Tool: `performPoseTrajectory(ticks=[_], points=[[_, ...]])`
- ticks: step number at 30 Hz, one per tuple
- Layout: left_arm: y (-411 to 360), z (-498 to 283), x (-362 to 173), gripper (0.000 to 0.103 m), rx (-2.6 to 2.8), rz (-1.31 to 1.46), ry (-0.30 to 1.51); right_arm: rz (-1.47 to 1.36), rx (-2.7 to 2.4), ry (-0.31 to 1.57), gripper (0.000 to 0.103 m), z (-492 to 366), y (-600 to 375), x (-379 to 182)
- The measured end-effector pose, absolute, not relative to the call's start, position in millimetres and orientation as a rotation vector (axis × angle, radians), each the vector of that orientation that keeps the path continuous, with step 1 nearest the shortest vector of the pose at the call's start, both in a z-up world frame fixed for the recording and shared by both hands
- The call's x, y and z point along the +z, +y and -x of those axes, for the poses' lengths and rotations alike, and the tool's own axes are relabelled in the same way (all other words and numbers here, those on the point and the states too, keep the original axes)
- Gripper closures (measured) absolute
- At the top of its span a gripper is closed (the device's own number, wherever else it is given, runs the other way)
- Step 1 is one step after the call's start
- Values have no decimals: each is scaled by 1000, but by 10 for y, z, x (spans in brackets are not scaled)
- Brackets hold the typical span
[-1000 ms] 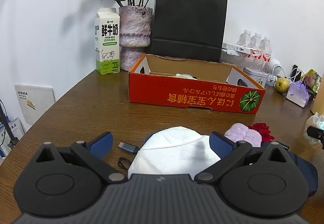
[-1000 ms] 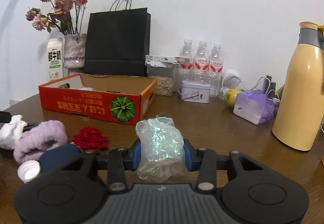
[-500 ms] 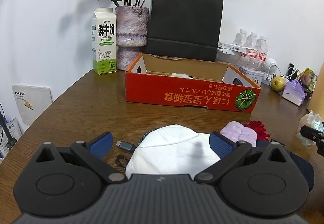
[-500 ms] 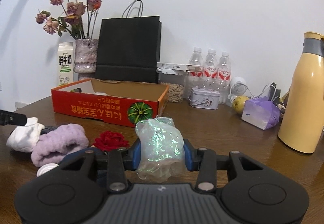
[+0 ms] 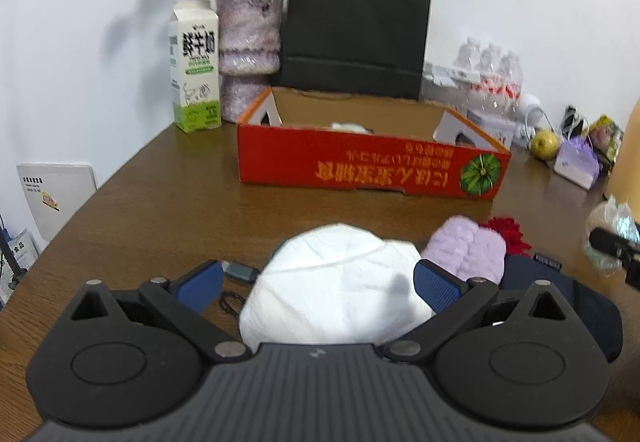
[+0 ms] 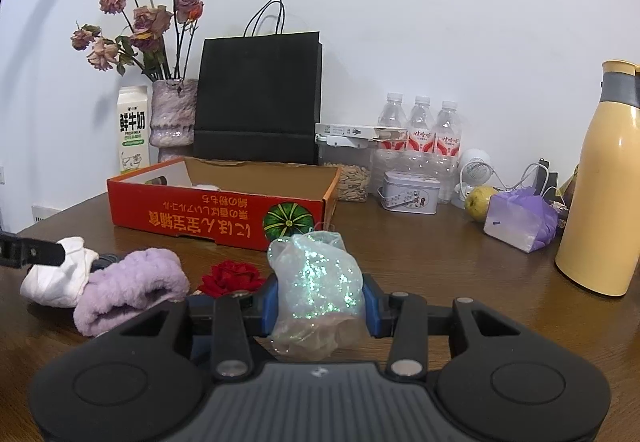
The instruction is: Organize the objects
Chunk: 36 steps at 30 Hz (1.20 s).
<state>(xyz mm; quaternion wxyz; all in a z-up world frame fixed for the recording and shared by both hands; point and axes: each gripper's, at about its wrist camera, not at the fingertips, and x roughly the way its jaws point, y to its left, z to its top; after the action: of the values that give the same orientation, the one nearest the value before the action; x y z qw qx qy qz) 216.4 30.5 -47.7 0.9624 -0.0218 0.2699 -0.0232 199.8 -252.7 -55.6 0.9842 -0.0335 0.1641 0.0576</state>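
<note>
Right tool (image 6: 318,300) drifted sideways, level, clamping glittery bag (image 6: 316,282).

glitter bag (image 6: 318,284): crumpled, iridescent, clear; upright, off the table
white cloth (image 5: 340,292): bunched, near table edge
purple fuzzy band (image 6: 128,288): beside the cloth
red flower (image 6: 232,277): lying flat
orange box (image 6: 218,216): open-topped, behind them

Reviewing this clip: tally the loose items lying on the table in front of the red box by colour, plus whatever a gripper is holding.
White: 1, the white cloth
Lilac: 1, the fluffy lilac cloth
Red: 1, the red fabric flower
Dark navy: 1, the navy item, partly hidden
Iridescent clear: 1, the glittery bag in the right gripper
Total: 5
</note>
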Motion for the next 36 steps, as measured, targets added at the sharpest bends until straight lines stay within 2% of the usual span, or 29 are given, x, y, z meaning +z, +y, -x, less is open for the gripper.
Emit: performPoseTrajectory(ticks=[32, 36], points=[[224, -2346, -614, 0, -87, 74, 592, 89, 131, 316, 62, -1965, -2495, -544], [258, -2331, -590, 5, -87, 91, 591, 89, 131, 316, 62, -1964, -2493, -543]])
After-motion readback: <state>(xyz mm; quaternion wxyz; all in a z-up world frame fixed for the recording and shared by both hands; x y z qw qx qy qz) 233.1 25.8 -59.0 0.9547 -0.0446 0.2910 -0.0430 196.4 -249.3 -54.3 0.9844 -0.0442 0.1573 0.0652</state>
